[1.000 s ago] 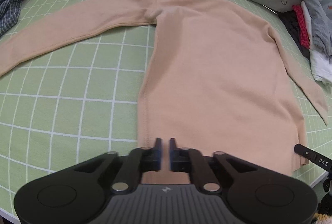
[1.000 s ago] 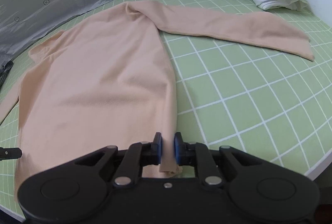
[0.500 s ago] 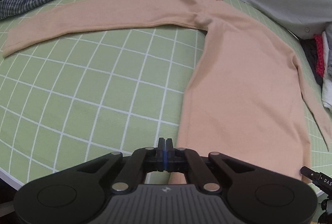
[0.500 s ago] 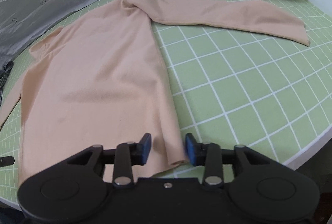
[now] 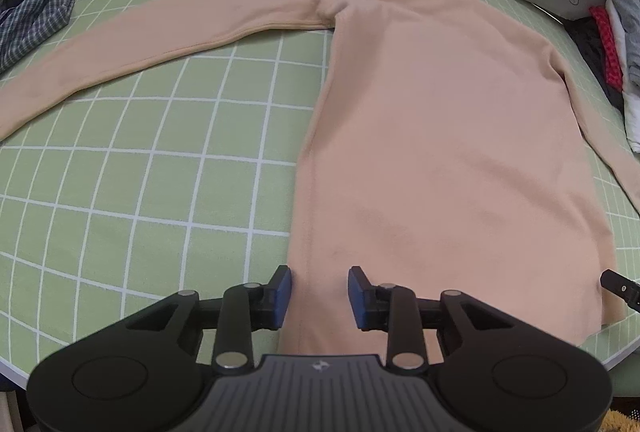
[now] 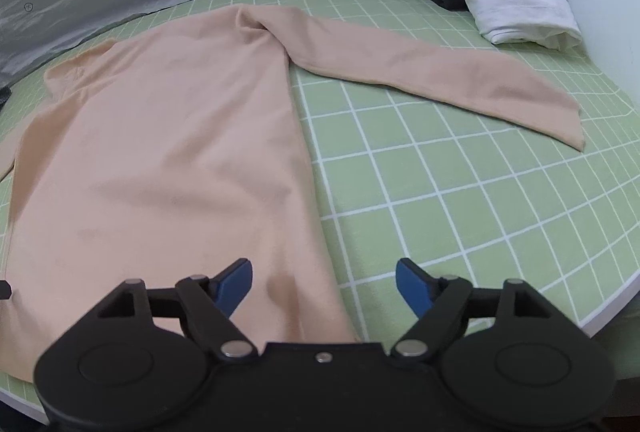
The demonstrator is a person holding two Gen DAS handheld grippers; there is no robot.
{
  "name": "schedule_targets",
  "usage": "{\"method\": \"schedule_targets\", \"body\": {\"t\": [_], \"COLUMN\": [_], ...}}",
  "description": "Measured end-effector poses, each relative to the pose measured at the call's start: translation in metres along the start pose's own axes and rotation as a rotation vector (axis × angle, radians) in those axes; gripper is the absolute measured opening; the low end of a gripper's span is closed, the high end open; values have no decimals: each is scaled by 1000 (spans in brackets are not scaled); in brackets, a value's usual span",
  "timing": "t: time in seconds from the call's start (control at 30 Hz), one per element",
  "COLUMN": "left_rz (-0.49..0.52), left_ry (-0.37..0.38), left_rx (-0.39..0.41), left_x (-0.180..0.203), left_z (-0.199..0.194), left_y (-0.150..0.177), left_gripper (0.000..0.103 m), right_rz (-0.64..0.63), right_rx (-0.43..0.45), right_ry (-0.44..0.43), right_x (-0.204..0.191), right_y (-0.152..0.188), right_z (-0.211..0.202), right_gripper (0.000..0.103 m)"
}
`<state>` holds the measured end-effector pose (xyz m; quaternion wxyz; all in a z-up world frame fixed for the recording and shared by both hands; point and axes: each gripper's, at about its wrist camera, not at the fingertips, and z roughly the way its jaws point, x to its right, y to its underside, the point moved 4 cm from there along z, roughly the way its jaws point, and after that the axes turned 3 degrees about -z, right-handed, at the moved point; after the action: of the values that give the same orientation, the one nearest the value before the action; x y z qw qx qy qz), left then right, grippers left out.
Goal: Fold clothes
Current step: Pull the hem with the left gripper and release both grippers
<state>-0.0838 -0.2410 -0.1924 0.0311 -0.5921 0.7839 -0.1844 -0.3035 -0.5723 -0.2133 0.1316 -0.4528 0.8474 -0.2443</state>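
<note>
Lying flat, peach top (image 5: 440,135), no legible txt

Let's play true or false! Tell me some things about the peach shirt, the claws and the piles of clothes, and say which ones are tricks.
1. The peach shirt lies spread flat on the green checked mat. True.
2. Both sleeves are folded over the shirt's middle. False: both stick out sideways onto the mat.
3. The left claw is open, with the shirt's bottom edge between its fingers. True; its jaws have just been opening.
4. The right claw is pinching the shirt tight. False: it stands wide open, having just been opening.
5. A checked shirt lies crumpled at the mat's far corner. True.
6. The white garment lies on the peach shirt. False: it is apart.
</note>
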Motion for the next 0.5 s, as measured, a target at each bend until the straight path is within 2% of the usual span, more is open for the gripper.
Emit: {"method": "schedule_targets", "body": {"t": [0.07, 0.1, 0.17, 0.27, 0.33, 0.43, 0.5], "left_rz": [-2, 0, -10, -41, -57, -81, -101], "left_ry": [-4, -8, 4, 26, 31, 28, 11], "left_rx": [9, 14, 18, 27, 41, 70, 80], "left_x": [-1, -2, -5, -10, -14, -23, -31], "left_z": [0, 0, 0, -4, -9, -20, -24], "left_y": [1, 2, 3, 5, 6, 5, 5], "left_gripper": [25, 7, 4, 4, 4, 4, 4], "right_rz": [-6, -7, 0, -30, -74, -118, -149], "right_rx": [8, 13, 57, 106, 86, 41, 11], "right_ry": [19, 30, 32, 3, -20, -54, -67], "right_x": [2, 2, 5, 0, -8, -20, -27], "right_y": [-2, -3, -6, -12, -13, -8, -4], "right_z": [1, 0, -5, -11, -6, 2, 7], "right_gripper": [81, 81, 80, 56, 29, 15, 11]}}
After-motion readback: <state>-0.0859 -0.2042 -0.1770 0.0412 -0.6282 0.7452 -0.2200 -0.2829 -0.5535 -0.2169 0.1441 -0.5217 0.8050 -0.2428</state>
